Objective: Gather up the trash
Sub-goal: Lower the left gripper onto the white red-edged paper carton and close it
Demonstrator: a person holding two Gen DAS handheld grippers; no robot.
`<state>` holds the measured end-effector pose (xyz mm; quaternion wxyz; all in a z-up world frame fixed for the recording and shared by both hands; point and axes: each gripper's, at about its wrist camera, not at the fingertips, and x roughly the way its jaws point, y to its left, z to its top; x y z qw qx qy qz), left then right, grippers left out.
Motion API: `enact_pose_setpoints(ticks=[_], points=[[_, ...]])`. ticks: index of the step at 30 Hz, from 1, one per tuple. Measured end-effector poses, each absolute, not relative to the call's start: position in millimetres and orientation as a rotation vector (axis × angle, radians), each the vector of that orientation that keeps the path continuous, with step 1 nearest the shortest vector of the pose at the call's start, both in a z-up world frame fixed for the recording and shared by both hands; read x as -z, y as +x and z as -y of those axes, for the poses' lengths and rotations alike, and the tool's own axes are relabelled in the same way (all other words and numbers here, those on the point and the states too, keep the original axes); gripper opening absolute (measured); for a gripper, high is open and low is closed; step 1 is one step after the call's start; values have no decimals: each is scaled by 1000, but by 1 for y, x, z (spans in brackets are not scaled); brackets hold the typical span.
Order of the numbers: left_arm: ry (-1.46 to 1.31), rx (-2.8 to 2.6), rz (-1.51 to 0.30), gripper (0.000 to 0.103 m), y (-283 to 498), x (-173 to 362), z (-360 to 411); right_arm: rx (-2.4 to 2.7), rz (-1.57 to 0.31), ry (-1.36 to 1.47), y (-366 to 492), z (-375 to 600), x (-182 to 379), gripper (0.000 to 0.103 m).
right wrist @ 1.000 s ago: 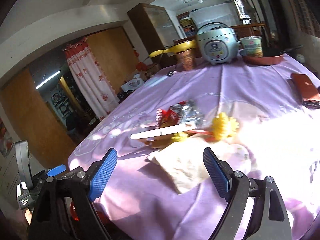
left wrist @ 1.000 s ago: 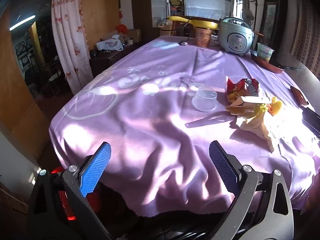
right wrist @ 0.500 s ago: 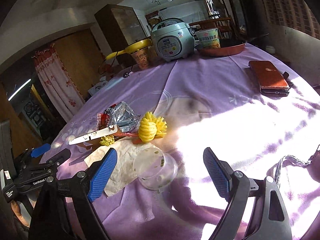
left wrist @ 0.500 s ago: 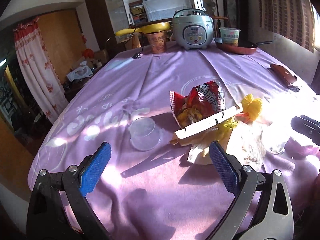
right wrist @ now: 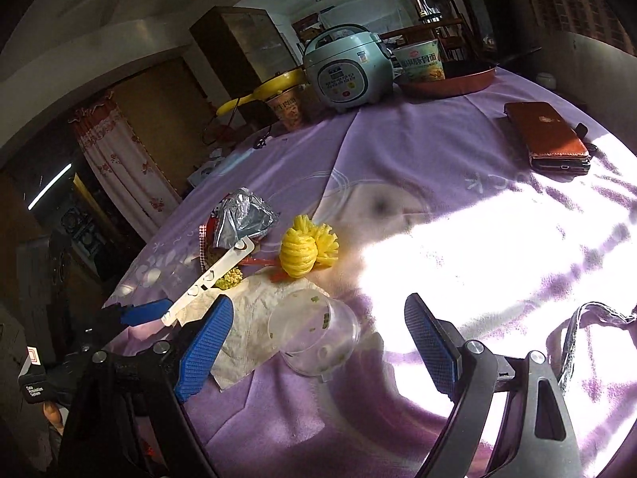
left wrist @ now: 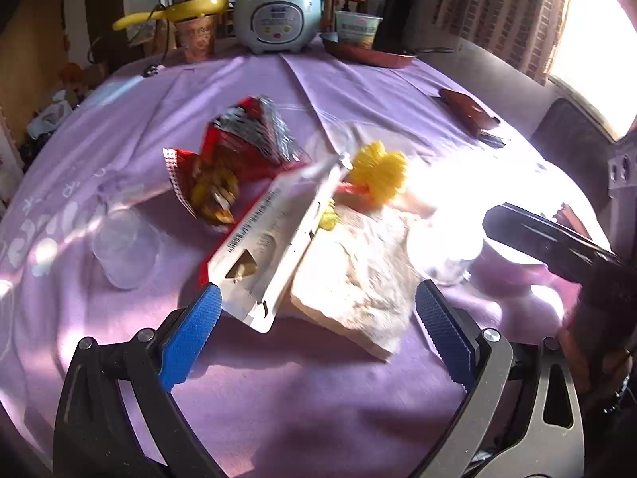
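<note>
Trash lies in a heap on the purple tablecloth [left wrist: 278,390]: a red snack bag [left wrist: 239,147], a flat white carton [left wrist: 274,243], a crumpled paper napkin [left wrist: 358,279], a yellow scrunched piece [left wrist: 378,173] and two clear plastic cups [left wrist: 123,247] [right wrist: 314,334]. My left gripper [left wrist: 314,334] is open, its fingers flanking the near ends of the carton and napkin. My right gripper [right wrist: 318,346] is open, with the tipped clear cup between its fingers. The bag [right wrist: 243,219], carton [right wrist: 215,275], napkin [right wrist: 254,326] and yellow piece [right wrist: 306,251] also show in the right wrist view.
At the far edge stand a rice cooker [left wrist: 278,20], noodle cups [left wrist: 197,38] [right wrist: 422,61], a yellow utensil [left wrist: 175,12] and a red pan [left wrist: 370,53]. A brown phone case [right wrist: 545,137] lies on the right. A strap [right wrist: 597,314] lies near the right gripper.
Both grippers moved in on the trash heap. The left swung right and closer to the carton and napkin. The right came closer to the tipped clear cup. Both stayed open.
</note>
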<state>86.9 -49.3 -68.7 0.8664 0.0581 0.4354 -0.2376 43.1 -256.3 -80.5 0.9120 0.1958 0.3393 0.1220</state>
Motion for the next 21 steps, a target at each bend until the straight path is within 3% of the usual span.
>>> enact_pose_setpoints(ticks=[5,15,21], points=[[114,457,-880,94,77,64,39,-269,-695,420,42,258,81,86],[55,356,-878,94,133,53,26,-290,-704,434,44,259,82,86],[26,409,-986,94,165,71,39,-300,-714,474,46,264,85,86]])
